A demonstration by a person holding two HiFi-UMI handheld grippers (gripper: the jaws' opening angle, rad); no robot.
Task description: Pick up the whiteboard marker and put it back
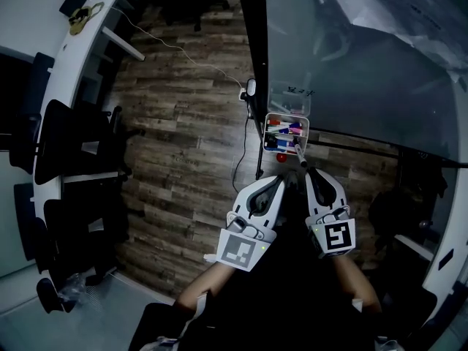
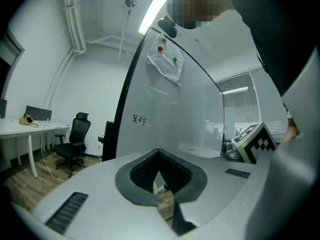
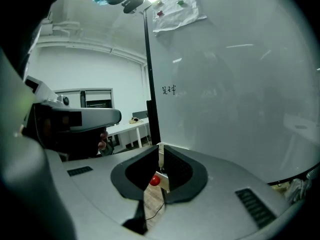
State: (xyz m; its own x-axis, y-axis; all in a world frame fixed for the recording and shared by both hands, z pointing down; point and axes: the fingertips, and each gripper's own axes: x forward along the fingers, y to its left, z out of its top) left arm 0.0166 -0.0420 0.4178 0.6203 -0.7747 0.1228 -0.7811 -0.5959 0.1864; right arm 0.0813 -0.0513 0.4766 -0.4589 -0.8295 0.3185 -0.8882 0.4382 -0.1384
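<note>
Whiteboard marker (image 1: pixel 300 156) in right tongs (image 1: pixel 307 171), crowded tray (image 1: pixel 287 115) ahead

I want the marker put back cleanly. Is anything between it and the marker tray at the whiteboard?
Nothing visible does. The right tool holds the whiteboard marker, its far end at the near edge of the tray. The left tool sits to its left, out of the path. Other markers lie in the tray.

A marker tray (image 1: pixel 268 130) sits at the lower left corner of the whiteboard (image 1: pixel 380 72), with the left gripper (image 1: pixel 281 180) and right gripper (image 1: pixel 308 171) side by side just before it, the whiteboard marker (image 1: pixel 300 156) reaching from the right gripper's tip to the tray's near edge, and office chairs (image 1: pixel 73 148) lining the desk (image 1: pixel 69 79) far left.
</note>
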